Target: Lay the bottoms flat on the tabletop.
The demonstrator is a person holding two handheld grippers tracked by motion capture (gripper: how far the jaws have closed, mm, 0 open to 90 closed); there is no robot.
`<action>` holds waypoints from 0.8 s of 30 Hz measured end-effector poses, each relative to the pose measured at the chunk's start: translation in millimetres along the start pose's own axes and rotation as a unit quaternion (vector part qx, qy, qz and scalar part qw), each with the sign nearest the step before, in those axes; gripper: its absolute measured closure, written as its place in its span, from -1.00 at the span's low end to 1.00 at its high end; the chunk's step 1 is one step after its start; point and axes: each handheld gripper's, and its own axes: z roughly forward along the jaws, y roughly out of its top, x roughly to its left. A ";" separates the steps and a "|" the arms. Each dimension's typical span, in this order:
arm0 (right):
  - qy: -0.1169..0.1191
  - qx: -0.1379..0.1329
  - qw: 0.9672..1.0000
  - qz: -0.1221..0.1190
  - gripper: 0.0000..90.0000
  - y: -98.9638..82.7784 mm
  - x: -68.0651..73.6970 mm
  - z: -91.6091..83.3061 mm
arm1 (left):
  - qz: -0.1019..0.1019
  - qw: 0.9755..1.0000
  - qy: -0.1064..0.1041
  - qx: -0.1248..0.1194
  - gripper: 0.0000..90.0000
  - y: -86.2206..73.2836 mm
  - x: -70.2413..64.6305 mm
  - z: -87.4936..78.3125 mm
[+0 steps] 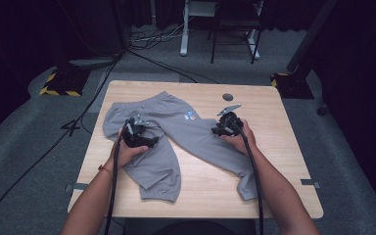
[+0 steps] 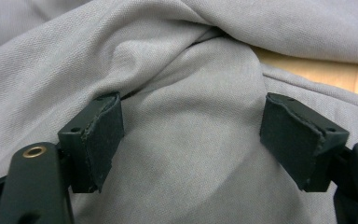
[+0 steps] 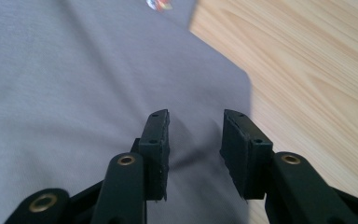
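Note:
Grey sweatpants (image 1: 186, 132) lie spread on the wooden table (image 1: 274, 161), waistband to the far left and both legs running toward the near edge. My left gripper (image 1: 141, 135) rests on the crotch area between the legs. In the left gripper view its jaws (image 2: 193, 105) stand wide on either side of a raised fold of the fabric (image 2: 191, 154), and the pads do not press on it. My right gripper (image 1: 223, 128) sits on the right leg near its outer edge. Its jaws (image 3: 196, 116) are partly apart over flat cloth (image 3: 74, 93), with a faint wrinkle between them.
A small coloured logo (image 1: 188, 116) marks the pants near the waist. A round dark hole (image 1: 227, 97) sits in the table's far side. Bare wood (image 3: 307, 70) lies right of the leg. Cables and stand bases (image 1: 58, 83) are on the floor beyond.

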 end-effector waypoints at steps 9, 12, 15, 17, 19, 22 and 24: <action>-0.077 0.020 0.995 0.061 0.39 -58.8 -59.6 -49.0 | 0.023 1.000 -0.013 0.015 -0.53 52.3 -15.0 48.7; -0.107 0.037 0.991 0.076 0.32 -75.4 -73.1 -64.9 | 0.023 0.999 0.009 0.035 -0.53 63.1 -23.1 52.4; -0.123 0.045 0.987 0.092 0.11 -87.7 -79.7 -77.6 | 0.037 0.999 0.016 0.029 -0.42 66.1 -37.9 44.3; -0.114 0.019 0.989 0.089 0.12 -94.8 -76.7 -91.3 | 0.051 0.999 -0.008 0.007 -0.41 65.0 -51.5 31.1; -0.086 -0.007 0.992 0.092 0.11 -98.9 -69.7 -109.5 | 0.078 0.996 -0.038 -0.001 -0.41 60.9 -71.2 16.1; -0.069 -0.029 0.996 0.054 0.12 -101.7 -43.9 -137.3 | 0.136 0.988 -0.072 -0.001 -0.41 47.6 -106.3 -7.3; -0.040 -0.034 0.998 0.031 0.13 -105.7 -21.8 -151.6 | 0.156 0.983 -0.097 0.003 -0.40 34.9 -124.5 -18.7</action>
